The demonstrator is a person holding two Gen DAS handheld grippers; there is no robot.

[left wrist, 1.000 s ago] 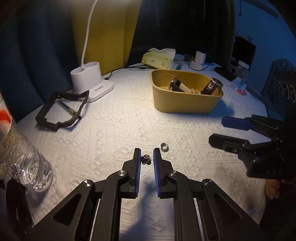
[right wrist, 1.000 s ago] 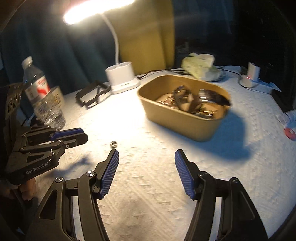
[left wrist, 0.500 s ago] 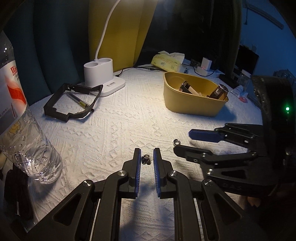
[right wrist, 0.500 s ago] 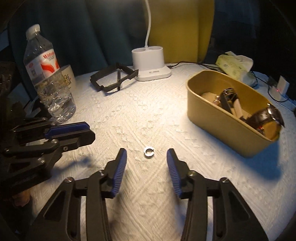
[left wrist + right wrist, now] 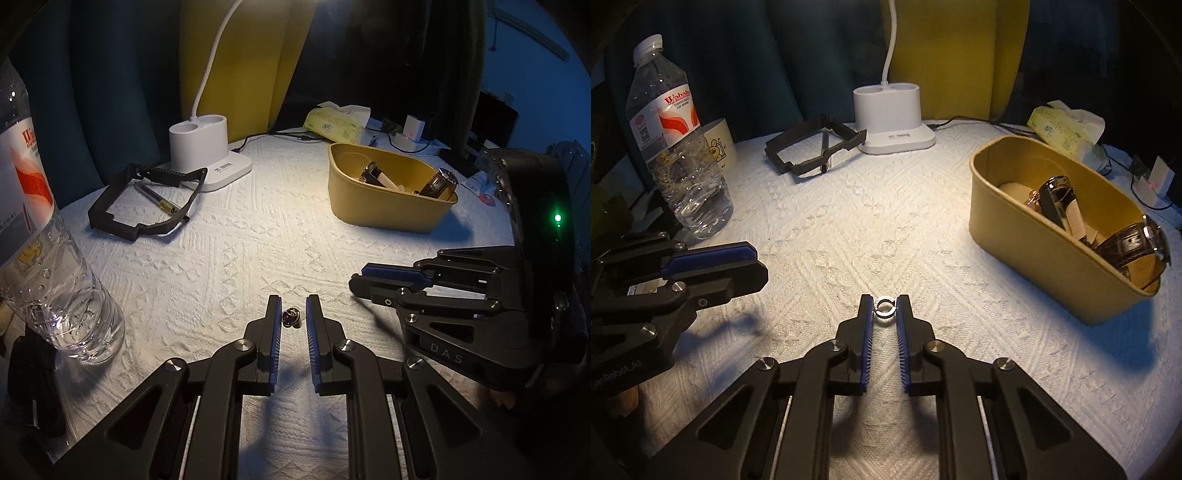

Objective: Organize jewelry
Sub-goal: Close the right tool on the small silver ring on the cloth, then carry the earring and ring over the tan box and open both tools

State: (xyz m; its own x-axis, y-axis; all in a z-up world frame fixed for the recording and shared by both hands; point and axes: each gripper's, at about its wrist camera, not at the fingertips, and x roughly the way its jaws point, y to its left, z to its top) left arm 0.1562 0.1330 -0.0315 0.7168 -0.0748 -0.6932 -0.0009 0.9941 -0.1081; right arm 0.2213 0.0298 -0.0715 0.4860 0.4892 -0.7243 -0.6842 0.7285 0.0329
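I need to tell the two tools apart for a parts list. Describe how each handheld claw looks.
Both are matte black linkage frames with silver pivot screws and ribbed blue finger pads. The left claw carries "GenRobot.AI" lettering on its body, seen from the right wrist camera. The right claw reads "DAS", and a green light glows on its housing.

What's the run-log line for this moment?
left tool: shut on stud | right tool: shut on ring | both at cloth | bin: watches inside | stage: grasped, not binned

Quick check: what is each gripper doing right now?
Left gripper: shut on a small dark metal stud.
Right gripper: shut on a small silver open ring.
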